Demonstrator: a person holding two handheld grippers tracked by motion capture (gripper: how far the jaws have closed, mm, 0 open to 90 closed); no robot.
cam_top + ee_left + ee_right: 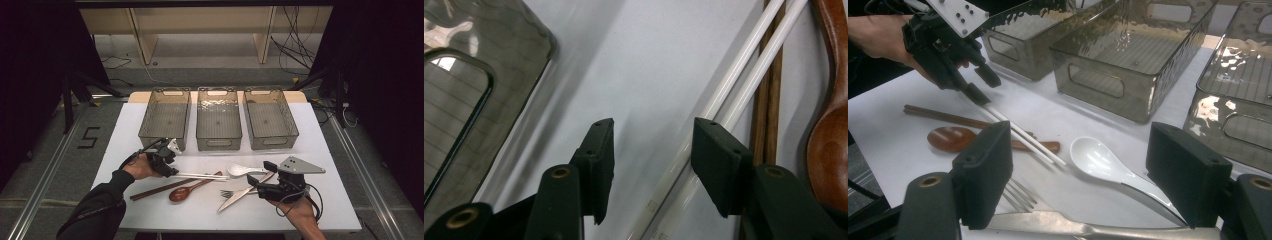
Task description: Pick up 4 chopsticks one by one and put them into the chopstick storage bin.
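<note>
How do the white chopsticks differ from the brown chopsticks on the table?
The white chopsticks are pale and glossy; the brown chopsticks are dark and wood-grained. The white pair lies on top, crossing over the brown pair. The left gripper has its jaws at the white pair's end; the brown pair is not between them. Both are slim pairs lying flat on the table.

White is seen on the counter (150,200), on the chopsticks (200,176) and on the glossy spoon (240,170). Reddish brown is shown by the wooden spoon (181,194), darker brown by the wooden chopsticks (155,190). The three bins (219,120) are tinted smoky grey, with ribbed floors. Silver is seen on the knife (237,197) and fork (227,193).
</note>
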